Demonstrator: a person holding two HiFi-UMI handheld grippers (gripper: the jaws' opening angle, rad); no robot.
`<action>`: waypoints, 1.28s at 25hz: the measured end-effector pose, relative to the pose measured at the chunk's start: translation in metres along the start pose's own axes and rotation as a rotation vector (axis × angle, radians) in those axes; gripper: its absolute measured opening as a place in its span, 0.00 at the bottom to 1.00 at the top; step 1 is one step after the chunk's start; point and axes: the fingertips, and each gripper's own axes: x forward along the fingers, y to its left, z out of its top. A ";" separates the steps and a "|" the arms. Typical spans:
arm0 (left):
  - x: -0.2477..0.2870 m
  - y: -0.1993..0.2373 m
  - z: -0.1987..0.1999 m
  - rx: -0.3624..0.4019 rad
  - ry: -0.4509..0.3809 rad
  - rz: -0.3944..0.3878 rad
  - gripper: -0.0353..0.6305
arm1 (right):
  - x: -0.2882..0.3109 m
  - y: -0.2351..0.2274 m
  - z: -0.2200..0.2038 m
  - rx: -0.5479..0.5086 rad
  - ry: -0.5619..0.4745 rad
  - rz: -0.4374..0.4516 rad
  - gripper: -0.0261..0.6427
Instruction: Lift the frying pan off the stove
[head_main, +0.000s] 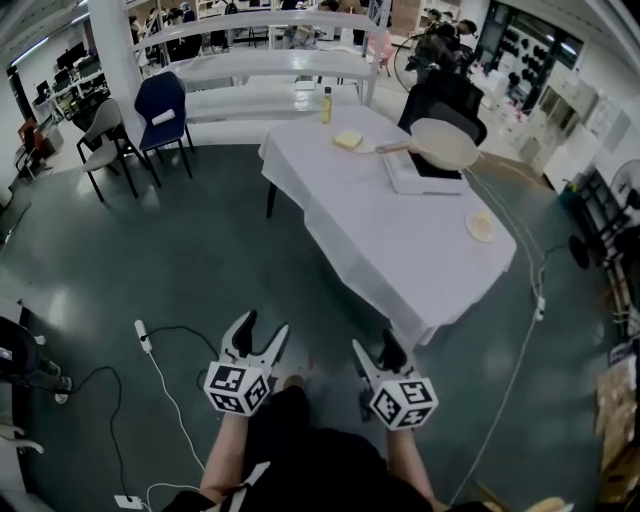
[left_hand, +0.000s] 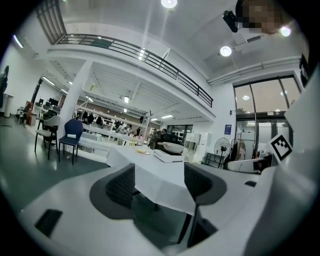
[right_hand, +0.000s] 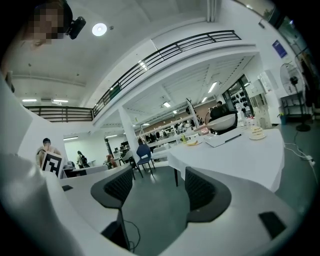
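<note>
A pale frying pan with a wooden handle rests on a flat white stove at the far end of a white-clothed table. The pan and stove also show far off in the left gripper view, and the pan on the stove in the right gripper view. Both grippers hang low near the person's body, well short of the table. My left gripper is open and empty. My right gripper is open too, with nothing between its jaws.
On the table sit a yellow bottle, a yellow item on a plate and another plate. Chairs stand at the left. Cables and a power strip lie on the floor by my feet. Boxes stand at the right.
</note>
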 end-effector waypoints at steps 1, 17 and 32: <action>0.007 0.007 0.004 0.002 -0.003 -0.004 0.49 | 0.010 -0.001 0.003 -0.003 0.000 0.002 0.50; 0.088 0.095 0.048 0.030 -0.011 -0.051 0.49 | 0.130 -0.002 0.039 -0.040 0.016 -0.008 0.50; 0.113 0.122 0.062 0.068 -0.017 -0.099 0.49 | 0.176 -0.003 0.045 -0.035 -0.004 -0.055 0.50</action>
